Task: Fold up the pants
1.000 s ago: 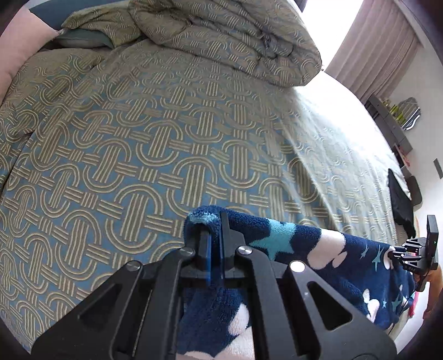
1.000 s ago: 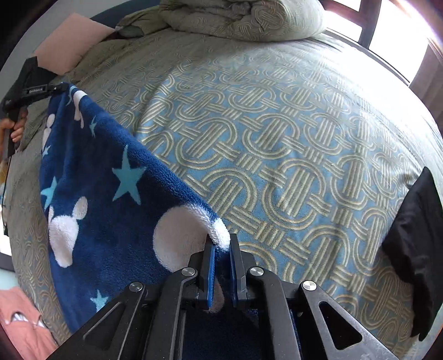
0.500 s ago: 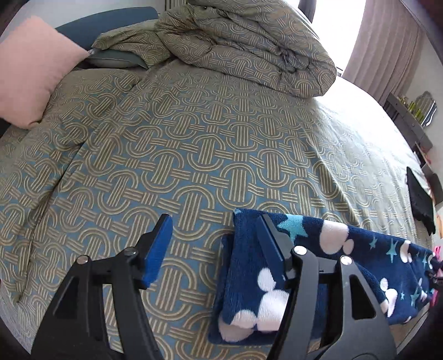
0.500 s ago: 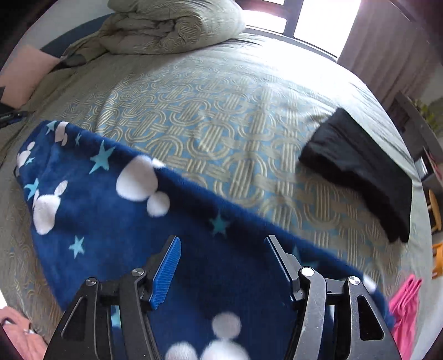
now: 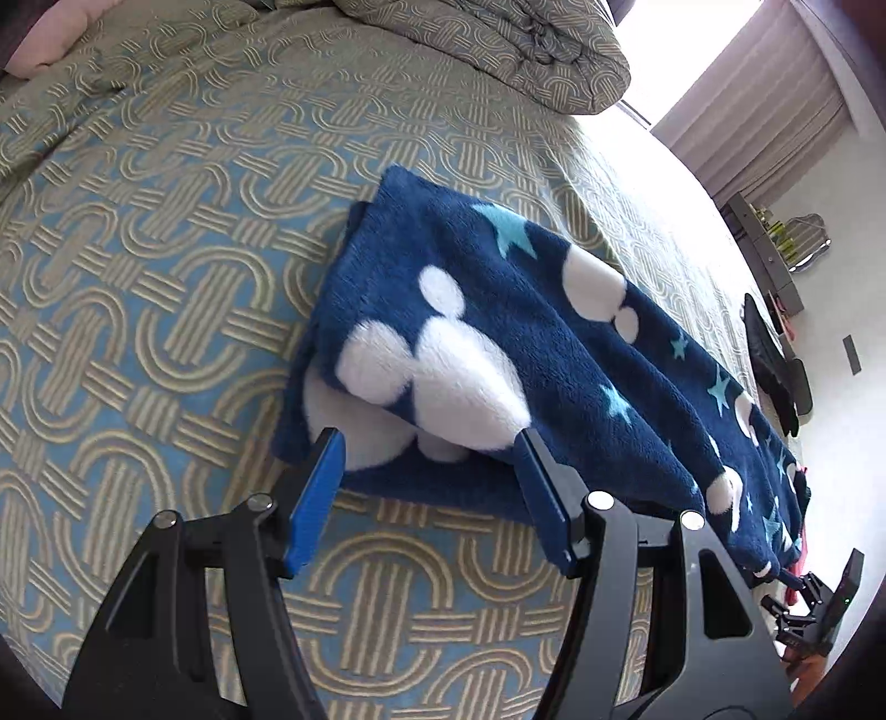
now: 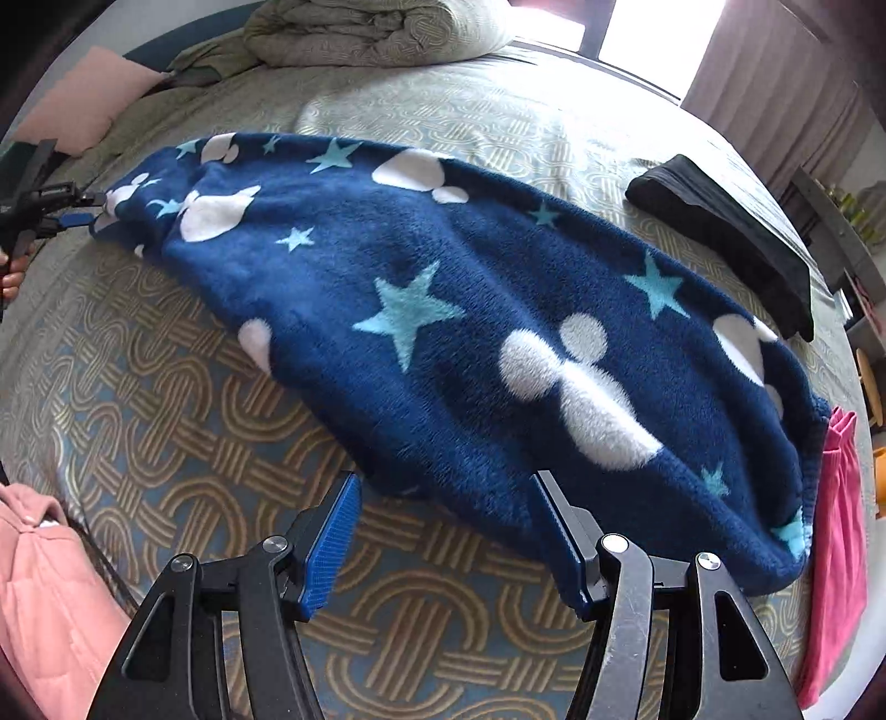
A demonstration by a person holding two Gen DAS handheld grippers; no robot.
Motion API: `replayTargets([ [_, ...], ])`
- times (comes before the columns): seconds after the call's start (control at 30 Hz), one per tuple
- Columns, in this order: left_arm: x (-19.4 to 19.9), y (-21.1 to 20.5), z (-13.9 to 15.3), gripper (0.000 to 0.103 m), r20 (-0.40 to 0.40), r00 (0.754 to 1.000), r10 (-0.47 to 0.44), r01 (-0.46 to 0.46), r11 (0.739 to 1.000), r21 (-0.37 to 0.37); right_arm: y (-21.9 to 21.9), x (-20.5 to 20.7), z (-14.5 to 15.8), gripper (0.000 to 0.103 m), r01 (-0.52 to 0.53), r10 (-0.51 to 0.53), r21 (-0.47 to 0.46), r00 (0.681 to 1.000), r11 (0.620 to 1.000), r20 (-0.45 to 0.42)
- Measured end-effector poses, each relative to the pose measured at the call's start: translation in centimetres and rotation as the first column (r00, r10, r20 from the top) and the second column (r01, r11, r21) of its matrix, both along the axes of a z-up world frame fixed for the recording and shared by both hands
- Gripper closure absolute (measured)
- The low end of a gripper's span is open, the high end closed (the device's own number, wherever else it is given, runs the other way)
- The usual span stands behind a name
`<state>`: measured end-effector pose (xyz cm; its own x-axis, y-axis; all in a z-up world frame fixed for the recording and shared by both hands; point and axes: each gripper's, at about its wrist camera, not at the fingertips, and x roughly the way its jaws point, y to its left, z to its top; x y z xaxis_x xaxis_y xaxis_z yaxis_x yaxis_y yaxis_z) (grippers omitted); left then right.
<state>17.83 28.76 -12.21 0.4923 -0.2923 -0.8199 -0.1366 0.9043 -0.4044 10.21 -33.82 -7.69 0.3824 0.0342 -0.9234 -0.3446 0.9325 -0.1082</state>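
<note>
Left gripper (image 5: 429,493): jaws stand apart with nothing pinched between them – the blue pads sit clear of the fabric, over the bedspread at the near end of the garment.
Right gripper (image 6: 446,534): likewise spread wide and holding nothing; its pads hang just short of the long near edge of the cloth.
Jaw motion: both sets of jaws have just been opening, and the fabric now lies free of them.
Pants (image 6: 470,332): dark blue fleece with white mouse-head shapes and pale blue stars, lying folded lengthwise on the bed, directly ahead of the right gripper and running from its far left to its near right.
Pants, left wrist view (image 5: 498,343): the near end shows two stacked layers, the upper one set slightly back from the lower, just beyond the left gripper's tips.
Bedspread (image 5: 166,277): blue and tan interlocking-arch pattern, under both grippers and under the pants.
Pink garment (image 6: 836,531): to the right of the right gripper, touching the pants' right end.
Black garment (image 6: 725,232): folded, beyond the pants on the right, apart from them.
Pink pillow (image 6: 83,94): far left, at the head of the bed.
Bundled duvet (image 6: 376,27): farthest off – heaped at the head of the bed.
</note>
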Motion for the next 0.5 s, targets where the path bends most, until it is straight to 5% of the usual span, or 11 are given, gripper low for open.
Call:
replayTargets([
  [0.2,1.7,-0.5,-1.2,0.039,-0.031,0.999,0.032,-0.034,0.998,-0.052,2.3,-0.5,-1.5,0.039,-0.010,0.011,0.060,1.000,0.998,-0.020],
  [0.37,2.7,0.5,-2.0,0.039,-0.058,0.991,0.120,-0.127,0.984,-0.124,2.6,2.2,-3.7,0.040,0.203,-0.203,0.053,0.979,0.978,0.001],
  [0.5,3.1,0.6,-2.0,0.039,-0.069,0.984,0.161,-0.171,0.972,-0.163,1.6,2.7,-3.3,0.041,0.344,-0.353,0.155,0.935,0.926,0.037],
])
